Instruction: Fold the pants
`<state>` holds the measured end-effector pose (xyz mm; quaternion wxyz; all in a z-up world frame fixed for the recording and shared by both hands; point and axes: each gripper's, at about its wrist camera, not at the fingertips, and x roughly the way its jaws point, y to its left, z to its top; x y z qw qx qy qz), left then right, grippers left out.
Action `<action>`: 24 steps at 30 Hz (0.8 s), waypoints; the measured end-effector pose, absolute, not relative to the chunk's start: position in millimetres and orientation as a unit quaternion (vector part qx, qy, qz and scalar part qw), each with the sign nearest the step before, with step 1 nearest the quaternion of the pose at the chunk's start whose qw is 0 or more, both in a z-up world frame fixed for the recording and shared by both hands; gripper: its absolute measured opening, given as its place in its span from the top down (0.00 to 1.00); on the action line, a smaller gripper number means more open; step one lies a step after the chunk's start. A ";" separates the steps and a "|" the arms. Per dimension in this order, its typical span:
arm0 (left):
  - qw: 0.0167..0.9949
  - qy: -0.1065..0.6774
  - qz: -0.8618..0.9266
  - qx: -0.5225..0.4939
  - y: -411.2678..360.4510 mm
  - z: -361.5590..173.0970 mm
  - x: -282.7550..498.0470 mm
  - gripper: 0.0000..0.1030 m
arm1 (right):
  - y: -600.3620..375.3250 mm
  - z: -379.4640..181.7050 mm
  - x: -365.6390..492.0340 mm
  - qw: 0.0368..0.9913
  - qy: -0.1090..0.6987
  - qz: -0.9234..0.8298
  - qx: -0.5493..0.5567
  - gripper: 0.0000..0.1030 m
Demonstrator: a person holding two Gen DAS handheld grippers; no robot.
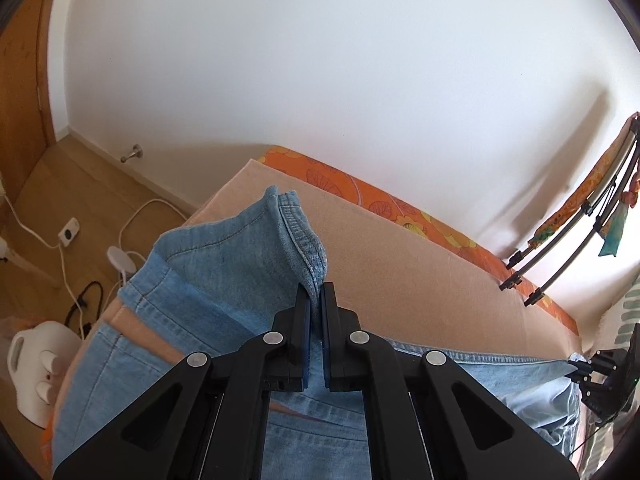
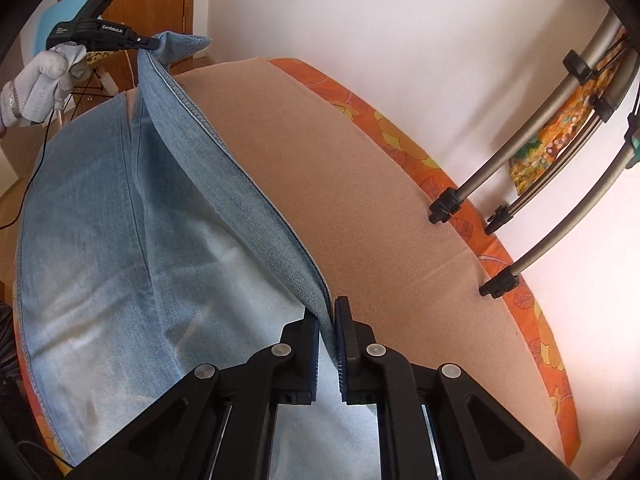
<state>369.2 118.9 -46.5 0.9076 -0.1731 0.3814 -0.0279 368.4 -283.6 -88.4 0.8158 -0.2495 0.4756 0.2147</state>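
Light blue denim pants [image 1: 224,272] lie on a beige blanket [image 1: 420,280] spread over a bed. My left gripper [image 1: 315,294] is shut on a lifted leg hem, which stands up in a fold above the fingers. My right gripper [image 2: 328,314] is shut on the seamed edge of the pants [image 2: 100,220]; that edge rises taut toward the left gripper [image 2: 150,43] at the upper left, which a gloved hand [image 2: 40,76] holds. In the left wrist view, the right gripper [image 1: 580,368] pinches the denim at the far right. The lifted layer shows its pale inner side.
An orange floral sheet [image 2: 516,264] borders the beige blanket [image 2: 380,200] along a white wall. Drying-rack legs [image 2: 496,284] rest on the bed's right side. On the wooden floor at the left are white cables [image 1: 132,220], a socket strip [image 1: 68,232] and a white appliance [image 1: 36,372].
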 end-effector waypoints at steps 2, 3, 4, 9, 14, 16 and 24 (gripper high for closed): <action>0.909 0.372 -0.031 -0.185 129.6 -37.5 354.0 0.97 | -272.1 -64.3 346.4 0.820 0.461 0.214 -0.263 0.96; 0.910 0.368 -0.032 -0.191 135.1 -33.9 345.8 0.97 | -266.3 -54.5 335.4 0.821 0.455 0.214 -0.270 0.96; 0.910 0.363 -0.034 -0.197 140.7 -30.2 336.8 0.97 | -259.2 -44.8 320.7 0.822 0.449 0.214 -0.277 0.96; 0.906 0.351 -0.036 -0.232 172.6 -29.7 291.3 0.97 | -221.3 -14.8 259.1 0.820 0.429 0.222 -0.306 0.96; 0.897 0.347 -0.027 -0.273 195.5 -61.6 232.8 0.97 | -188.5 -23.5 191.0 0.804 0.439 0.233 -0.327 0.96; 0.892 0.353 -0.018 -0.283 201.8 -79.5 212.2 0.97 | -178.7 -35.0 169.1 0.792 0.447 0.244 -0.337 0.96; 0.876 0.382 0.005 -0.295 212.2 -127.3 170.1 0.95 | -161.5 -85.3 125.5 0.759 0.498 0.264 -0.327 0.96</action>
